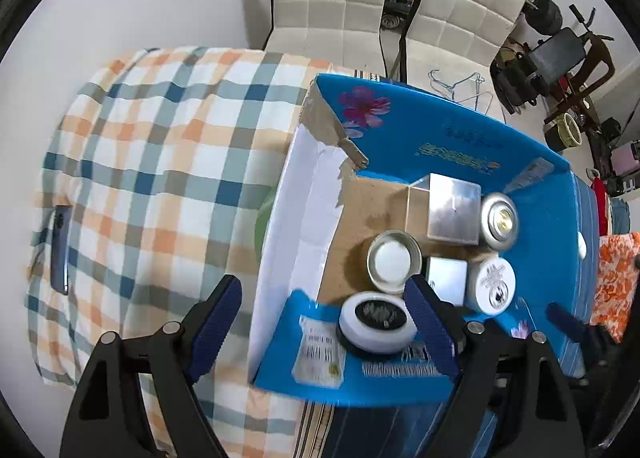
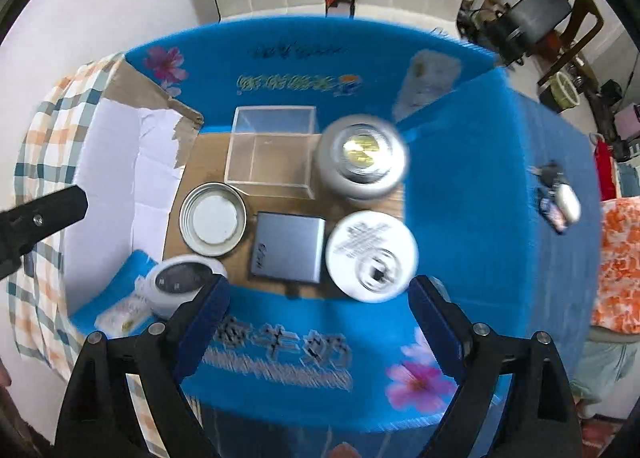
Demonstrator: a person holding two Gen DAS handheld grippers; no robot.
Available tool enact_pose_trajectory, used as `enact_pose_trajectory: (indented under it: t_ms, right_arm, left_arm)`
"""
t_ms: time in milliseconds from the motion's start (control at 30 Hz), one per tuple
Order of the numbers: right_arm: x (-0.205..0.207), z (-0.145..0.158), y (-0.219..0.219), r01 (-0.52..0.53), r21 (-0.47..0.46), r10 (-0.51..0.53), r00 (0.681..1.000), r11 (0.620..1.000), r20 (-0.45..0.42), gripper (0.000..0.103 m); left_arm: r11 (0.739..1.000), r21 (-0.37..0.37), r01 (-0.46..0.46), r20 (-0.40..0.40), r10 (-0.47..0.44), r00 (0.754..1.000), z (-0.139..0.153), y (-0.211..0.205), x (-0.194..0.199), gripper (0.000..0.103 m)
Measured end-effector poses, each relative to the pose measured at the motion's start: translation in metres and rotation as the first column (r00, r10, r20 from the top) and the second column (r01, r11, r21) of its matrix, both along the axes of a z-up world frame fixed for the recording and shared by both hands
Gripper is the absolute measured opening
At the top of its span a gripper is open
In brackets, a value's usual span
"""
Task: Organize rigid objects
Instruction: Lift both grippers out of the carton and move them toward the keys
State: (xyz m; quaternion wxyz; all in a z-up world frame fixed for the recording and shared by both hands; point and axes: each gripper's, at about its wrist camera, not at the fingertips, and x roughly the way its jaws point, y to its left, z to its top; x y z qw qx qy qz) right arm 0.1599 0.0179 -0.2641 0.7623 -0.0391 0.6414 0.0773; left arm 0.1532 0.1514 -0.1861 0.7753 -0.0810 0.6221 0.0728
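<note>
Seen from above, a checked cloth (image 1: 152, 162) is covering the surface at left, a dark phone (image 1: 61, 248) lying on it, as the left hand-held gripper (image 1: 324, 316) is hanging with its blue pads wide apart and nothing between them, straddling the near-left corner of a blue cardboard box (image 2: 460, 218). Inside the box, running left to right, a white puck with a dark face (image 2: 182, 278) is leaning in the near-left corner, directly below the left hand-held gripper; a shallow metal lid (image 2: 213, 225) is sitting beside it, then a grey flat case (image 2: 286, 254) in front of a clear plastic cube (image 2: 270, 152), then a white round tin (image 2: 372, 256) in front of a silver jar with a gold top (image 2: 362, 158). The right hand-held gripper (image 2: 318, 318) is pointing straight down over the near wall, its jaws standing well apart and empty. The white round tin is lying just ahead of its right finger, so that tool is likely the nearer one for anything on the right half; the puck probably belongs to the left. No piece has a marked long axis except the grey flat case, running near to far. Outside the right wall, keys (image 2: 558, 202) are resting on the blue flap.
</note>
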Motion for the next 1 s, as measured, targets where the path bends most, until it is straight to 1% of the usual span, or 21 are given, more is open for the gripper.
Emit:
enact_pose_trajectory:
  t_ms: [100,133,200,333,467,600,667,733,800,867,1000]
  right_arm:
    - [-0.019,0.034,-0.020,0.002,0.006,-0.002,0.999,1.000,0.053,0.093]
    - [-0.022,0.052,-0.035,0.002,0.009,-0.002,0.998,1.000,0.065,0.093]
    - [-0.036,0.073,-0.044,-0.007,0.027,0.004,0.996,1.000,0.091,0.093]
    - [-0.057,0.101,-0.057,-0.011,0.043,0.005,0.992,0.999,0.126,0.093]
    - [-0.078,0.139,-0.081,-0.016,0.075,0.005,0.988,0.997,0.153,0.093]
    - [-0.093,0.167,-0.110,0.002,0.125,-0.023,0.986,0.992,0.165,0.093]
    - [-0.097,0.178,-0.133,0.028,0.139,-0.053,0.983,0.990,0.176,0.093]
    - [-0.099,0.184,-0.157,0.056,0.130,-0.080,0.979,0.990,0.186,0.093]
    - [-0.096,0.183,-0.188,0.099,0.086,-0.115,0.974,0.991,0.198,0.093]
    - [-0.089,0.175,-0.226,0.151,0.059,-0.159,0.970,0.987,0.186,0.093]
    - [-0.070,0.147,-0.304,0.258,0.058,-0.264,0.954,0.964,0.143,0.093]
  left_arm:
    - [1.000,0.008,0.023,0.019,-0.023,1.000,0.013,-0.009,-0.015,0.083]
    - [0.999,0.009,0.038,0.021,-0.038,0.999,0.019,-0.013,-0.022,0.083]
    - [0.998,0.022,0.056,0.028,-0.057,0.998,0.032,-0.020,-0.033,0.083]
    - [0.997,0.054,0.061,0.069,-0.065,0.995,0.057,-0.030,-0.053,0.083]
    - [0.995,0.084,0.056,0.112,-0.065,0.992,0.079,-0.043,-0.066,0.083]
    - [0.994,0.073,0.080,0.152,-0.091,0.984,0.097,-0.068,-0.073,0.083]
    - [0.991,0.069,0.118,0.170,-0.128,0.977,0.103,-0.091,-0.071,0.083]
    - [0.984,0.077,0.158,0.172,-0.169,0.970,0.103,-0.119,-0.065,0.084]
    - [0.977,0.063,0.205,0.166,-0.212,0.963,0.096,-0.154,-0.051,0.084]
    - [0.969,0.039,0.244,0.150,-0.248,0.957,0.086,-0.184,-0.036,0.084]
    - [0.947,-0.003,0.321,0.126,-0.318,0.940,0.059,-0.260,0.001,0.084]
